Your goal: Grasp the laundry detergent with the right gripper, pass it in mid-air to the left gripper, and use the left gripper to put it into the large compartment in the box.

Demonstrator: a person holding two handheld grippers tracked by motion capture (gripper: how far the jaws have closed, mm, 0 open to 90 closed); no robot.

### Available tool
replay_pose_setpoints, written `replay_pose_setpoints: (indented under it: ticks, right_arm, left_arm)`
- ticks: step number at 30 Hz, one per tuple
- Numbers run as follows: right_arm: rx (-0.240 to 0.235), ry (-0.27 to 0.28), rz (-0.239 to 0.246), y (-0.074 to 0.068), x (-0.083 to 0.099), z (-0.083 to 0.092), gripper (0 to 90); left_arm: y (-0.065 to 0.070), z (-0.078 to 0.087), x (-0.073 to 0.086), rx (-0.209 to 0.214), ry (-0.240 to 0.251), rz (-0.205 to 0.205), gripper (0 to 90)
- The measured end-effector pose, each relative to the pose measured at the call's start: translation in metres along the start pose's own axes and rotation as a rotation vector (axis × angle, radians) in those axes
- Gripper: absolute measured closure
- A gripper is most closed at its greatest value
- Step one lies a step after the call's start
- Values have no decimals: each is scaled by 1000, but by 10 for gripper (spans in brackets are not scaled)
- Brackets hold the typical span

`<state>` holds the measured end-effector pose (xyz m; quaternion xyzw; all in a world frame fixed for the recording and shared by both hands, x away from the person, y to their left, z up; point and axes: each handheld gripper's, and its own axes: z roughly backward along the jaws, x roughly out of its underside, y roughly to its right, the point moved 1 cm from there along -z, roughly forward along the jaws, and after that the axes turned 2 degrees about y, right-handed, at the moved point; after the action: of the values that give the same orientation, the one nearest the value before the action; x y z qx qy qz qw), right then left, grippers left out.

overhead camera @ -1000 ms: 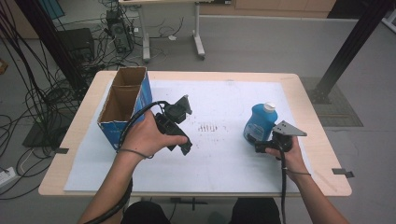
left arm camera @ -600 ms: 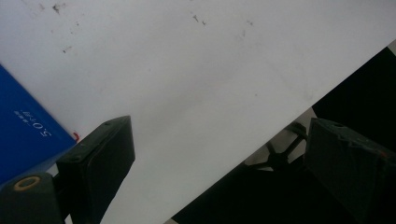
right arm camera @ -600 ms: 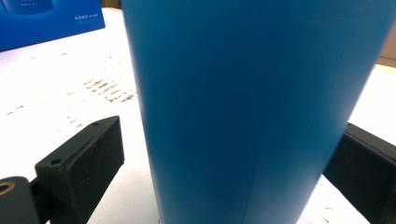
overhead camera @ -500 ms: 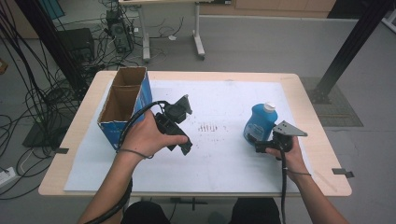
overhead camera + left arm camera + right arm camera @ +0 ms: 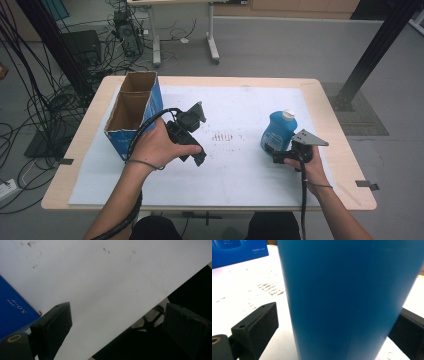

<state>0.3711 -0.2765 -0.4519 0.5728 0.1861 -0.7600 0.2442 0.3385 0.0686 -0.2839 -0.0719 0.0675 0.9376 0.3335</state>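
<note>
Two things stand on the bench (image 5: 345, 197): a blue cardboard box (image 5: 131, 117), open at the top, at the far left, and a blue bottle (image 5: 278, 131) with a white cap, upright at the right. Left tongs (image 5: 199, 161) sit in the person's left hand just right of the box, apart with nothing between them; in the left gripper view they frame bare white sheet and the bench's near edge, with a corner of the box at the left. Right tongs (image 5: 332, 327) are at the bottle's base from the near side. In the right gripper view the bottle's body stands between them; a gap shows beside the left one, the right one is partly hidden behind the bottle, so a clamp cannot be told. A white sheet (image 5: 240, 170) covers most of the wooden bench, with a patch of small dark marks (image 5: 222, 136) midway between box and bottle. Beyond lie a grey floor, cable tangles (image 5: 30, 100) at the left, a second table's legs (image 5: 212, 45) and a black post (image 5: 372, 55) at the right.
</note>
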Motion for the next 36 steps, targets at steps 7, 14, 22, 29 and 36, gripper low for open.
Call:
replay_pose_setpoints:
  ticks: [7, 14, 22, 29, 36]
  right_arm:
    - [1, 4, -6, 1, 1, 0, 25]
    - [-1, 4, -15, 1, 1, -1, 20]
    - [-2, 10, -15, 1, 1, -1, 22]
    - [-1, 9, -23, 2, 2, -1, 19]
    - [-1, 14, -22, 2, 1, 0, 20]
  left_arm:
    - [0, 0, -1, 3, -2, -3, 92]
    - [-1, -1, -1, 3, -2, -2, 92]
    - [0, -1, -1, 2, -2, -2, 92]
    - [1, 0, -1, 7, 1, -3, 92]
    - [2, -1, -1, 5, -1, -3, 92]
